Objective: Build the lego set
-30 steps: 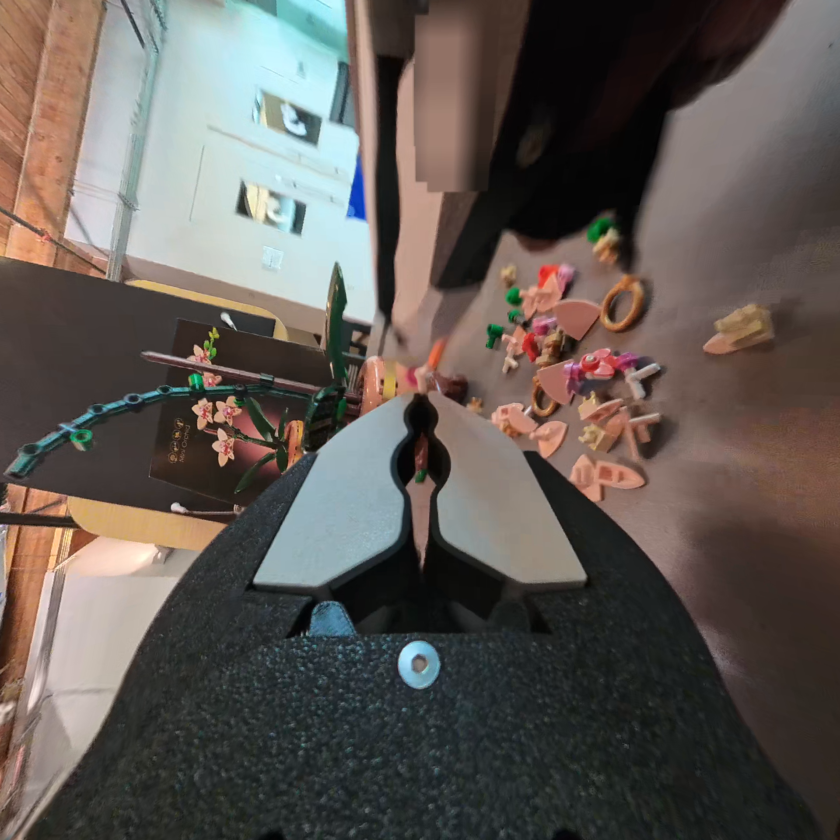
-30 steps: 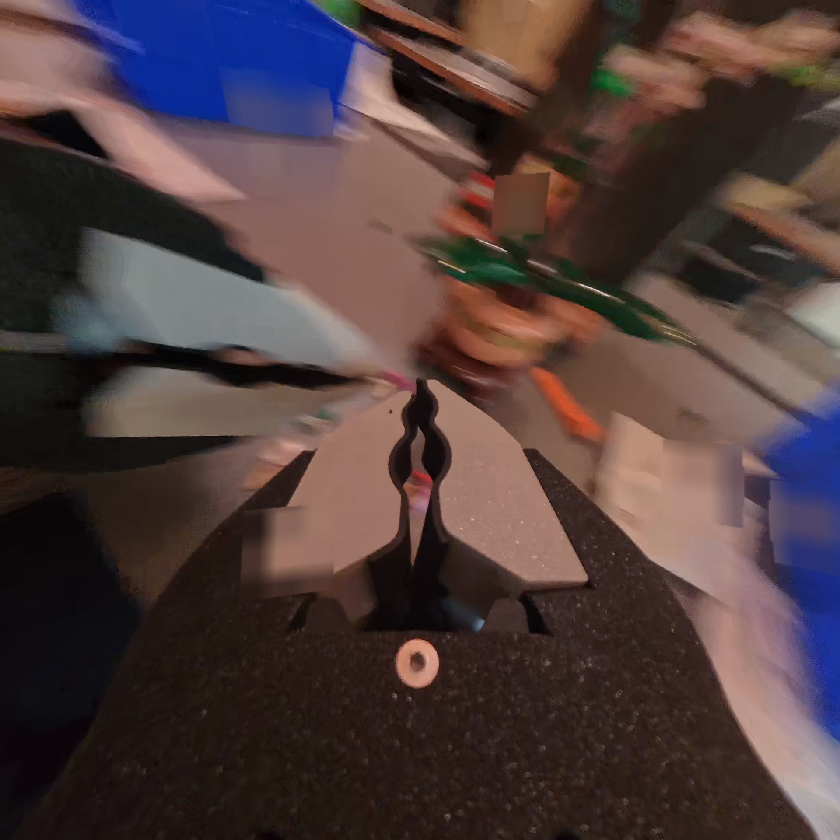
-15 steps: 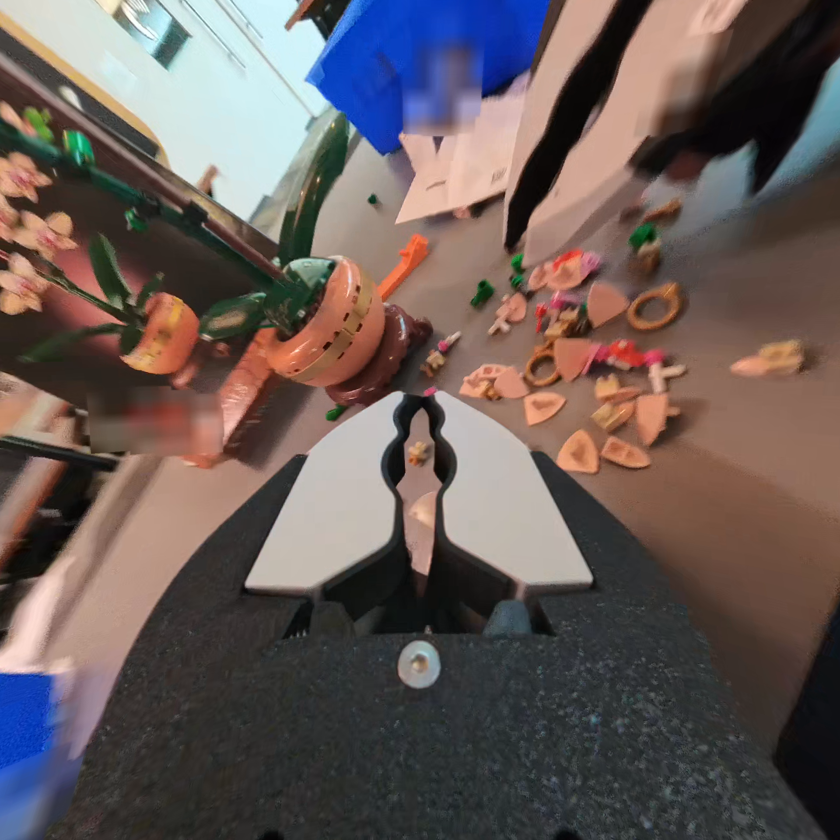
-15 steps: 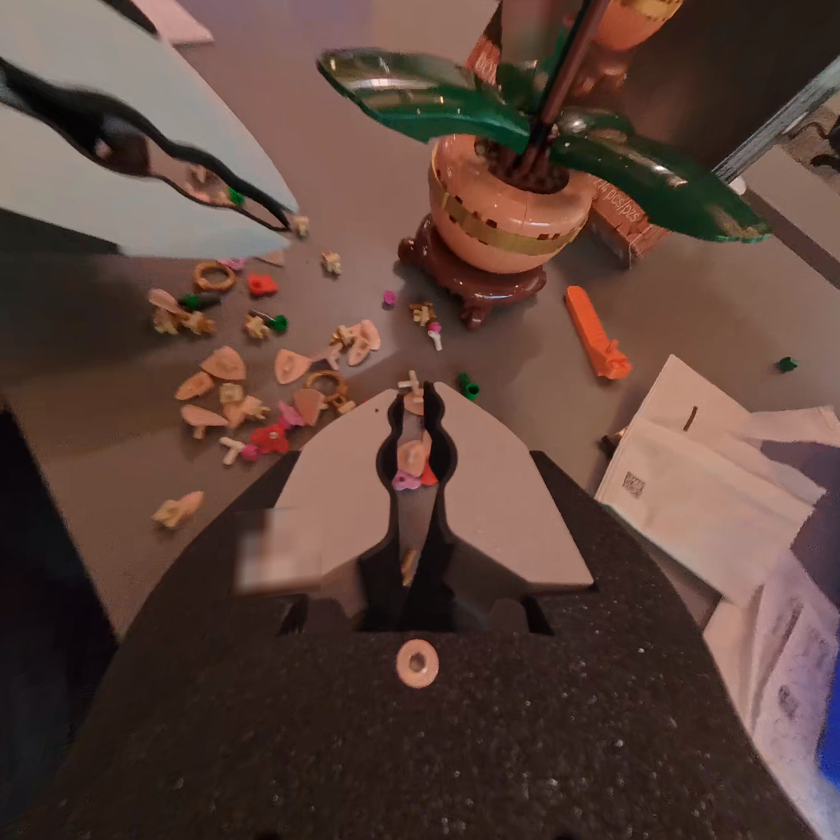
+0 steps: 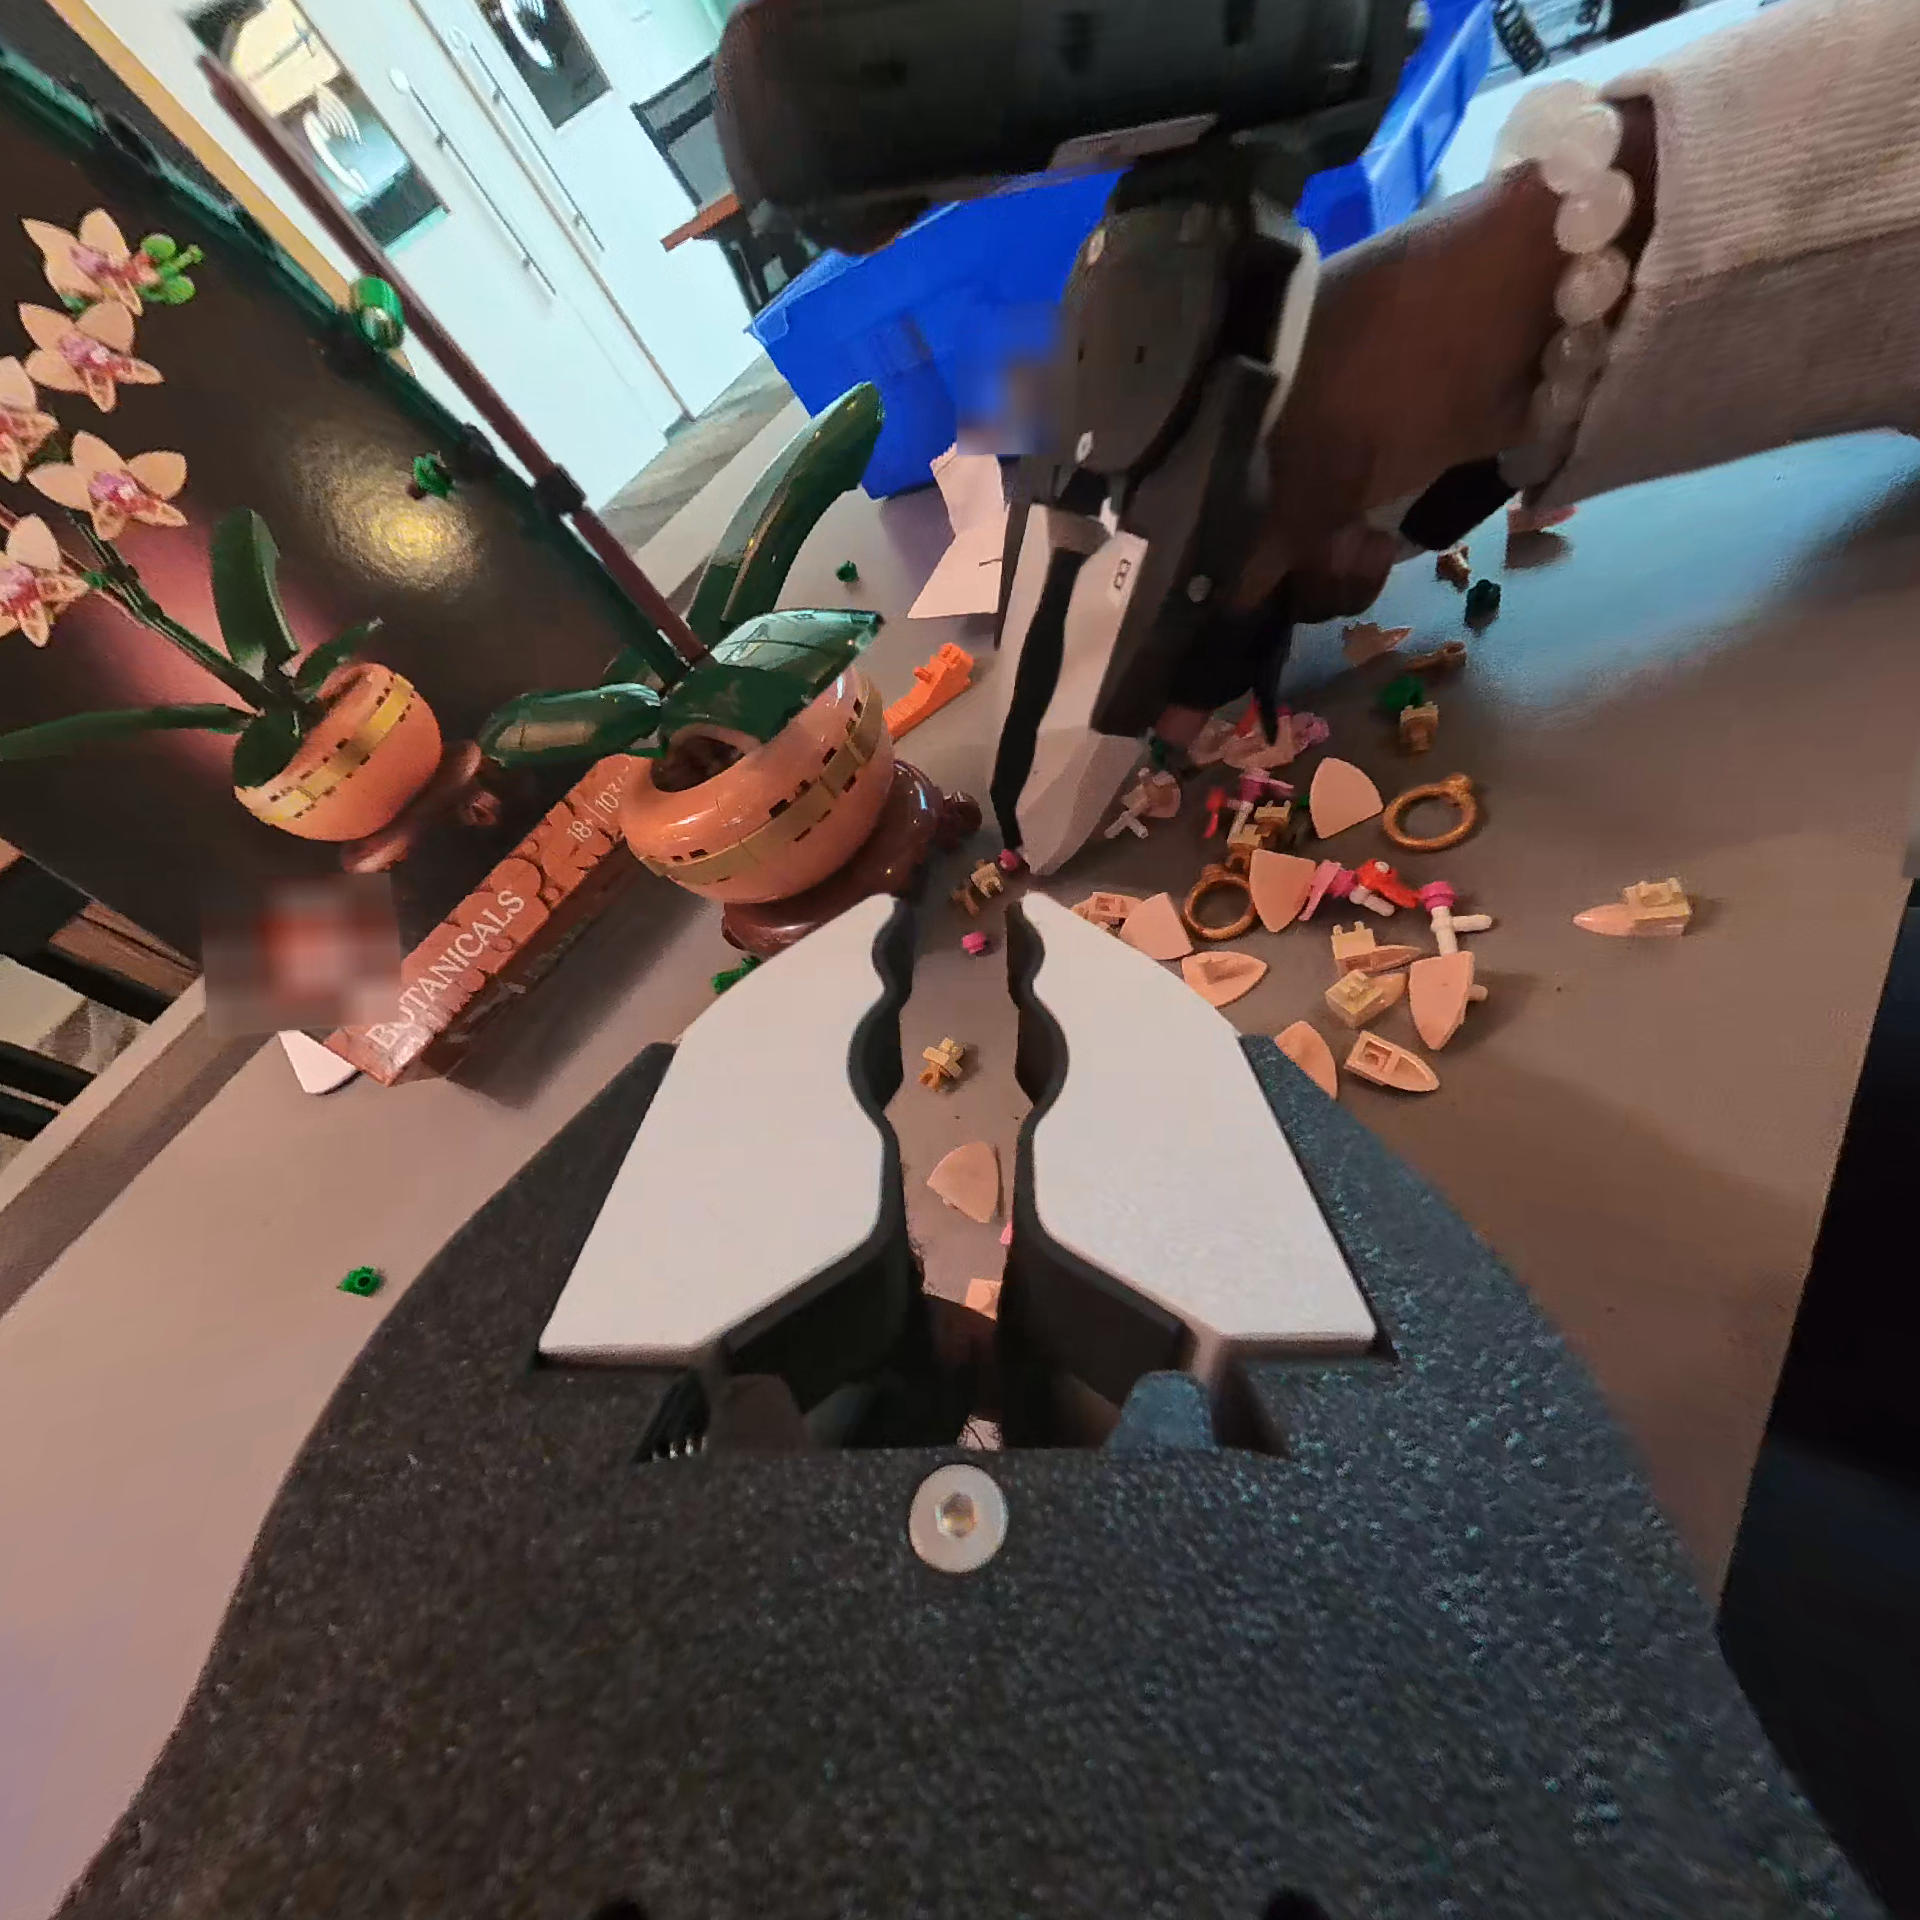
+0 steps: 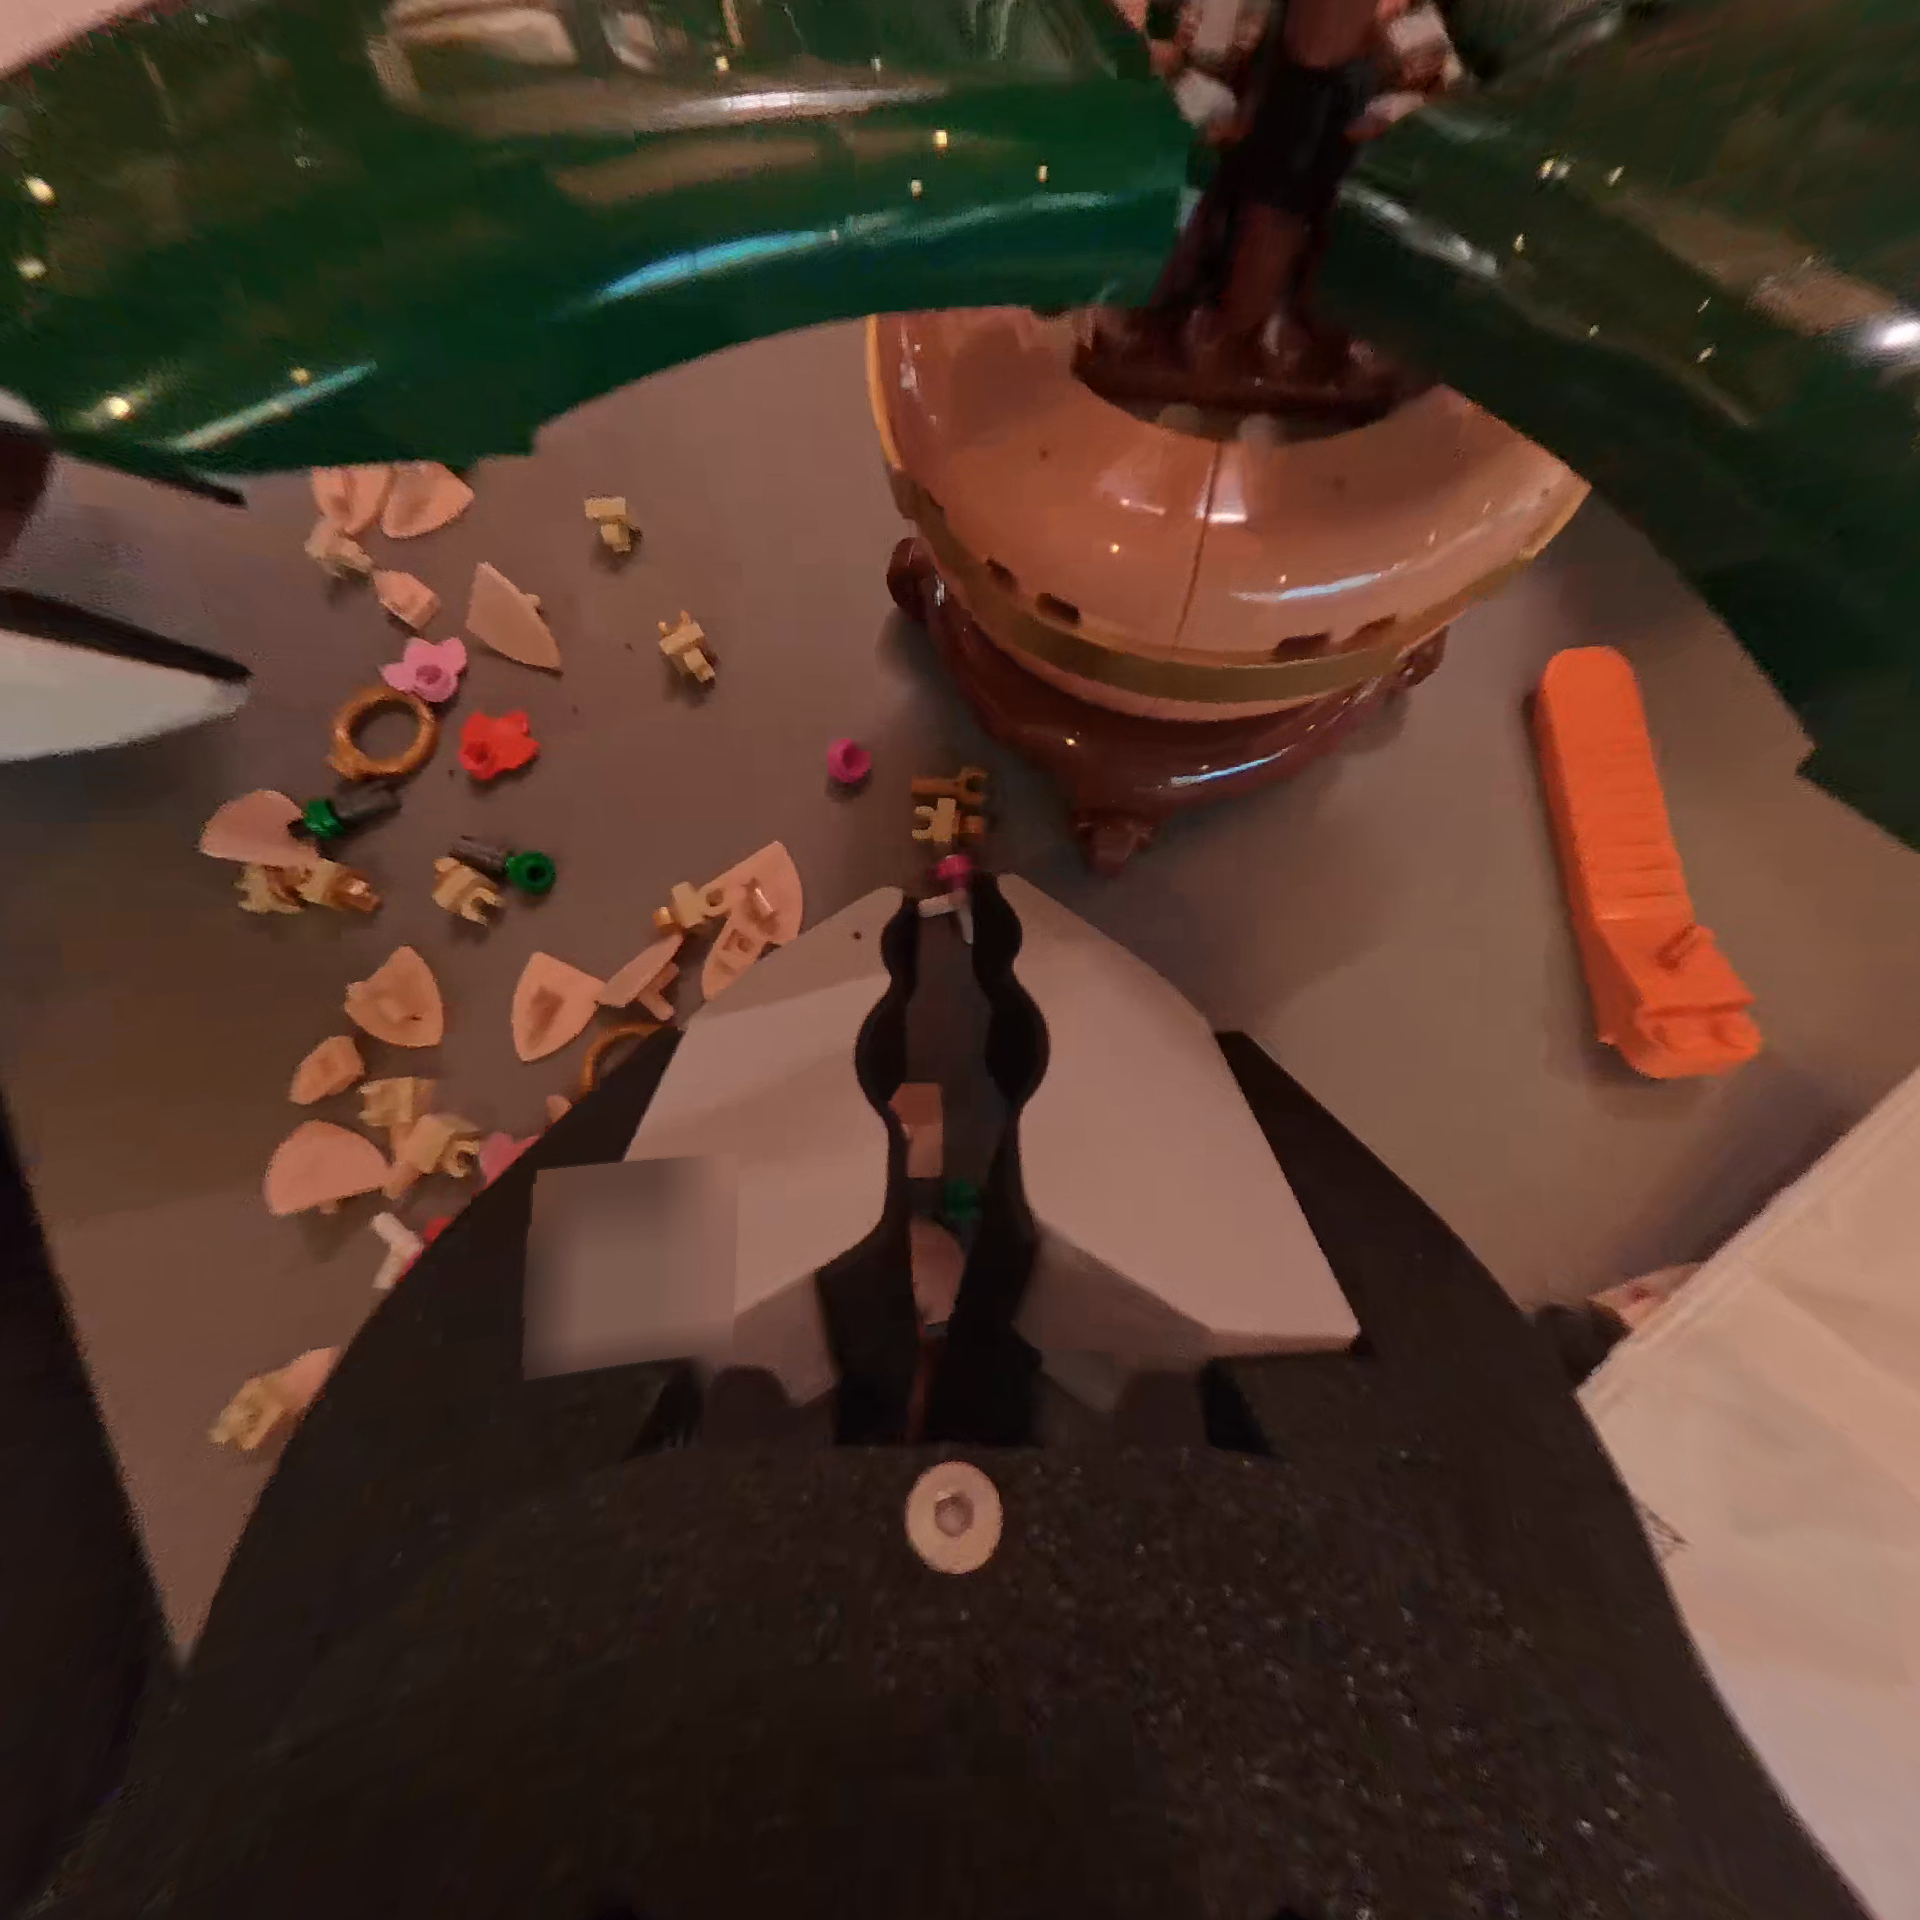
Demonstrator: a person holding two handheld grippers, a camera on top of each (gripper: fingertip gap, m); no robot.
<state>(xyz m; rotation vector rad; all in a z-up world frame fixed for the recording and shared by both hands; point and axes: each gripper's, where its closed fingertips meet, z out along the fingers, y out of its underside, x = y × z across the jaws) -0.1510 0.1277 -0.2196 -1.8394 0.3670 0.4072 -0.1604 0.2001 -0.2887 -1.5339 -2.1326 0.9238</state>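
pot on desk | separator tool right of pot | loose pieces scattered left of pot | box behind pot | papers at desk's right edge

Pot: salmon-pink with a gold band, on a dark brown base. Leaves above the pot: glossy dark green. Brick separator beside the pot: orange. Loose pieces on the grey table near the pot: pale peach petals, gold rings, one red flower, one pink flower, tan clips. Bin behind the pot: blue.
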